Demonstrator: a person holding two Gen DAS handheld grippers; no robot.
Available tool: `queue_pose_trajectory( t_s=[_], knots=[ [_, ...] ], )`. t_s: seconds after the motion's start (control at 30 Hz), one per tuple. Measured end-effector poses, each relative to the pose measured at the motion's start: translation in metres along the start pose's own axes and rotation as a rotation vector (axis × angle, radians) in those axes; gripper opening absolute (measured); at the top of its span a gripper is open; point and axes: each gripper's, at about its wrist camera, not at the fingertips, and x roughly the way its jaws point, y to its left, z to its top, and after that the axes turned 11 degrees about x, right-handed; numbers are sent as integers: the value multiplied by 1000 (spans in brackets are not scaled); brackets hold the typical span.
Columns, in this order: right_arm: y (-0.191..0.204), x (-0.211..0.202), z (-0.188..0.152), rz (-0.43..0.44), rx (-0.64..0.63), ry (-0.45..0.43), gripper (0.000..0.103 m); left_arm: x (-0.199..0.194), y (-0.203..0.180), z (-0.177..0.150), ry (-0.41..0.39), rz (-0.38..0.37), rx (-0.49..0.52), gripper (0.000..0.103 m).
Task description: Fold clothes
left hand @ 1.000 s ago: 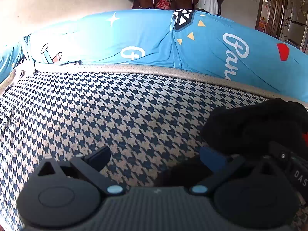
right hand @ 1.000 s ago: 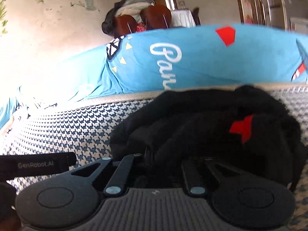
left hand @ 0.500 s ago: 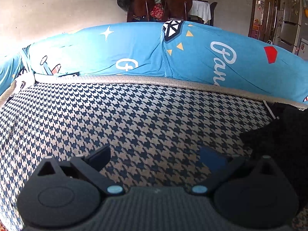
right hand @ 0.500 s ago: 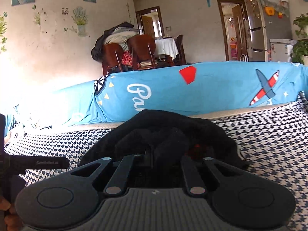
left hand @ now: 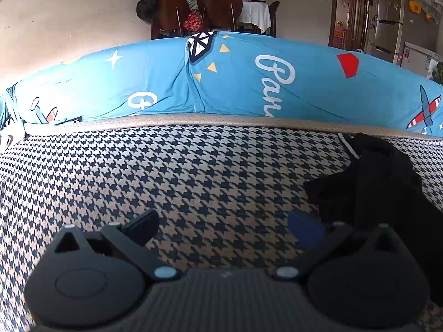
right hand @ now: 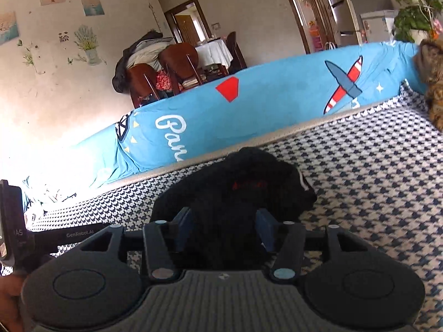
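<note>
A black garment point(right hand: 235, 185) with a red mark lies bunched on the houndstooth sofa seat point(right hand: 360, 182). My right gripper point(right hand: 224, 221) is low over its near end. Its jaws are opening, with the black cloth between the blue pads point(right hand: 184, 221), and they stand wider than the fold they were pinching. In the left wrist view the same garment point(left hand: 387, 193) lies at the right, beside the right-hand finger. My left gripper point(left hand: 223, 225) is open over the bare seat point(left hand: 193, 179) with nothing between its fingers.
A blue printed cover point(left hand: 249, 83) runs along the sofa back. A brown furry thing point(right hand: 432, 83) sits at the far right end. The left gripper's body point(right hand: 16, 235) and a hand point(right hand: 8, 290) are at the left edge of the right wrist view. Chairs point(right hand: 166, 74) stand behind the sofa.
The right gripper's jaws went from shut on the black garment to apart, and the gripper drew back and rolled. In the left wrist view the garment shifted away to the right.
</note>
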Motion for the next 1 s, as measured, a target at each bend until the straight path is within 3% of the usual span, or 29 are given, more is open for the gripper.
queue_pose_trajectory(
  t_s=[0.13, 0.57, 0.93, 1.0],
  knots=[
    [-8, 2, 12, -49, -17, -38, 65, -4, -10, -1, -16, -39, 44, 103],
    [-44, 85, 32, -150, 11, 42, 69, 8, -53, -21, 33, -130, 169, 103],
    [-57, 155, 22, -192, 4, 105, 69, 18, -51, -25, 83, -138, 160, 103],
    [-54, 162, 20, -194, -25, 94, 58, 20, -47, -25, 93, -138, 141, 103]
  ],
)
